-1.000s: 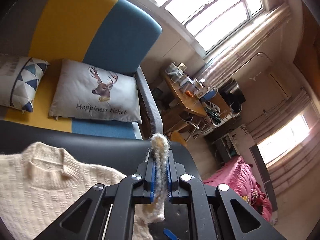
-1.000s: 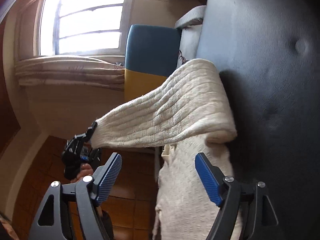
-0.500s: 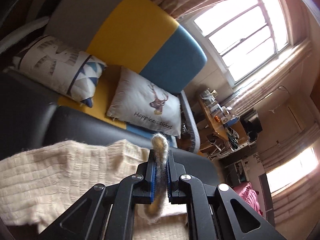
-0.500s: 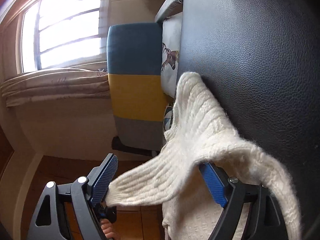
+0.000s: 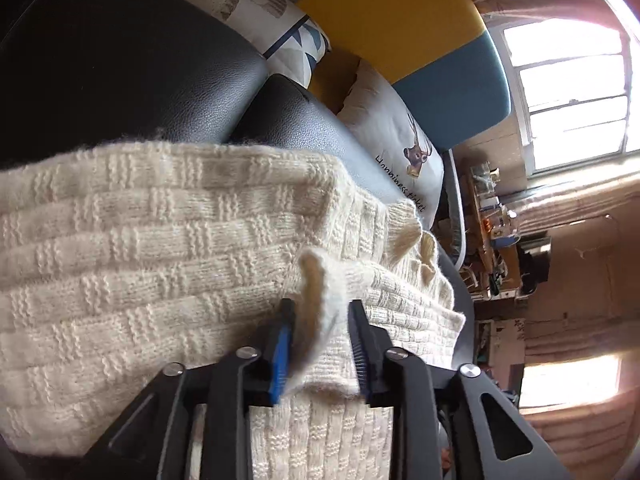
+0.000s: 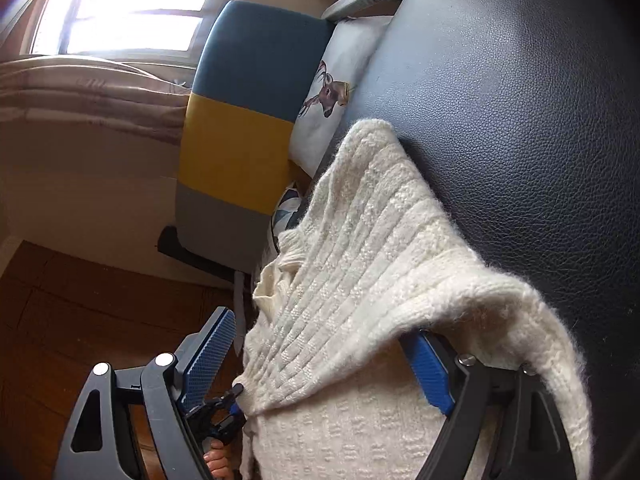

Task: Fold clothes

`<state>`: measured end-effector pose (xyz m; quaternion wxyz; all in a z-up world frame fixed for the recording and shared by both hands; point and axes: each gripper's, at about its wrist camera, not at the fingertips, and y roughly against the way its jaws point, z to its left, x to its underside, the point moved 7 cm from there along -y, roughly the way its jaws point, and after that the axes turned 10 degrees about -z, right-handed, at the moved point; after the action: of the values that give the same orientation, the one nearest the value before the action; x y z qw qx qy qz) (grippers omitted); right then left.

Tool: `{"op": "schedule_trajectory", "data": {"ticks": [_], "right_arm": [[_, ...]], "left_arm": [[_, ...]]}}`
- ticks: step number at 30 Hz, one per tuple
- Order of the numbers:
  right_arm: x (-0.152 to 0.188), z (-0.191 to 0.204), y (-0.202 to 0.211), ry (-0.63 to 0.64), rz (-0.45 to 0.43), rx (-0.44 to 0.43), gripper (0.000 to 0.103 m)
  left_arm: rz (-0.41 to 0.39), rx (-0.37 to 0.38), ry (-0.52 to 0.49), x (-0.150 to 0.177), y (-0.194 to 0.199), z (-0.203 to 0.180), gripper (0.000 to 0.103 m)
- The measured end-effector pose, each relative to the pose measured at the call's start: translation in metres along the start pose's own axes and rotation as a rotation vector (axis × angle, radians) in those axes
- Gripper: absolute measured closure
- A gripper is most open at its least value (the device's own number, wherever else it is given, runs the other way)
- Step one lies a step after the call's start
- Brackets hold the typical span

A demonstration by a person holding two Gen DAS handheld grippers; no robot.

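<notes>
Left wrist view: left gripper [image 5: 320, 336] jaws narrow, cuff edge of cream sweater [image 5: 160, 264] loose between them; sweater on black leather seat [image 5: 120, 64], bare leather beyond its top edge.
Right wrist view: right gripper [image 6: 320, 364] wide, sweater fold draped over one finger; open leather right of sweater.

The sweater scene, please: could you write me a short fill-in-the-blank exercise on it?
1. The knitted sweater lies on a ___ leather surface.
2. The right gripper is wide ___.
3. The pillow shows a ___ head.
4. The sofa backrest is blue, yellow and ___.
Missing words: black; open; deer; gray.
</notes>
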<state>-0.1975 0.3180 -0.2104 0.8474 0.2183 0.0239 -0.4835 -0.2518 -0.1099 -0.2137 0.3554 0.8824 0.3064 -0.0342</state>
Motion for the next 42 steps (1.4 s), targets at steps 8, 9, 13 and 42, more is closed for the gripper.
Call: {"op": "schedule_trajectory", "data": {"ticks": [8, 9, 13, 42], "right_arm": [[0.000, 0.007, 0.000, 0.048, 0.006, 0.008, 0.018], [0.000, 0.006, 0.000, 0.048, 0.006, 0.008, 0.018], [0.004, 0.004, 0.004, 0.066, 0.018, 0.011, 0.018], [-0.012, 0.007, 0.022, 0.190, 0.016, 0.095, 0.040]], "left_arm": [[-0.084, -0.020, -0.184, -0.009, 0.020, -0.030, 0.096], [-0.095, -0.028, -0.206, -0.011, 0.022, -0.033, 0.096], [-0.093, -0.139, -0.243, -0.016, 0.009, -0.018, 0.096], [-0.096, -0.133, -0.349, 0.036, -0.004, -0.060, 0.071]]}}
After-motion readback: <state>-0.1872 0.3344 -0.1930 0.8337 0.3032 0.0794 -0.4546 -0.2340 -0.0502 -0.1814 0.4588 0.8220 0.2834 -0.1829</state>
